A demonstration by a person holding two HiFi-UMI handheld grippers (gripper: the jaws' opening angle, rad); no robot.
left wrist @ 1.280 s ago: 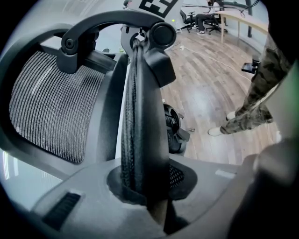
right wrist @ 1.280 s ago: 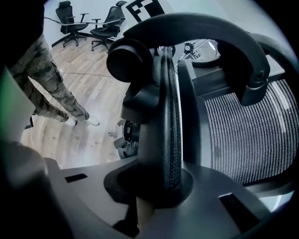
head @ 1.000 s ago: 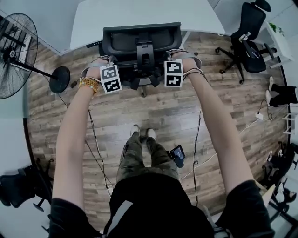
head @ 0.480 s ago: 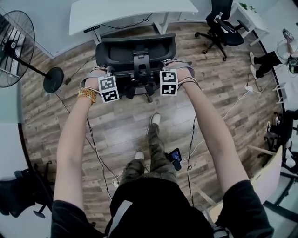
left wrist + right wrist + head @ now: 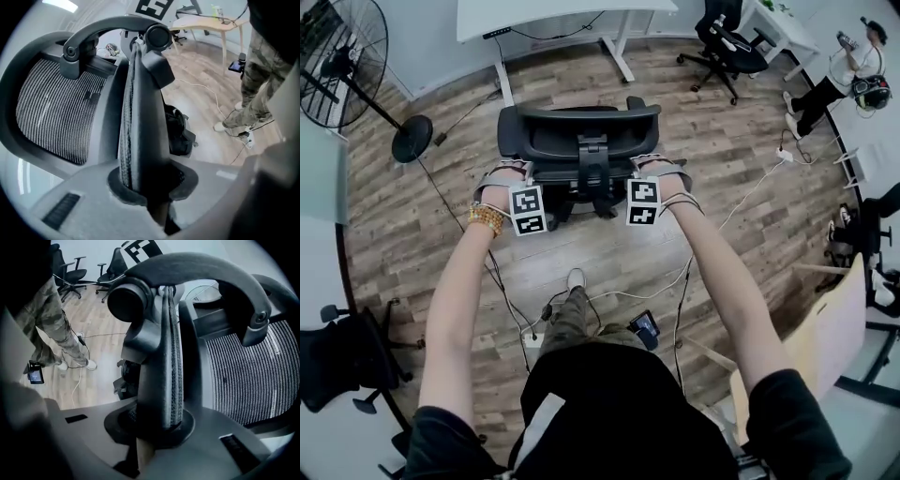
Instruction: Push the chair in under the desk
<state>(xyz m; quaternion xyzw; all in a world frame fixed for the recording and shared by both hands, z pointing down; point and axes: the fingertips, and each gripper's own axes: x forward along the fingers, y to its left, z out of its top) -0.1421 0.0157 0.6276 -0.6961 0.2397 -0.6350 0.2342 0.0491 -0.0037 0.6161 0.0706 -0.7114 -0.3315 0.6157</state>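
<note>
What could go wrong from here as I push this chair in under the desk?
The chair looks about as wide as the gap between the desk legs, so it may bump one.
A cable lies on the floor near one leg; the chair's base might snag it.
The left gripper and right gripper clamp only its thin back edge and could slip.

Wood-plank floor (image 5: pixel 394 234), black chair (image 5: pixel 578 141) standing on it, fan base (image 5: pixel 412 139) (far left), loose cables (image 5: pixel 623 297)
</note>
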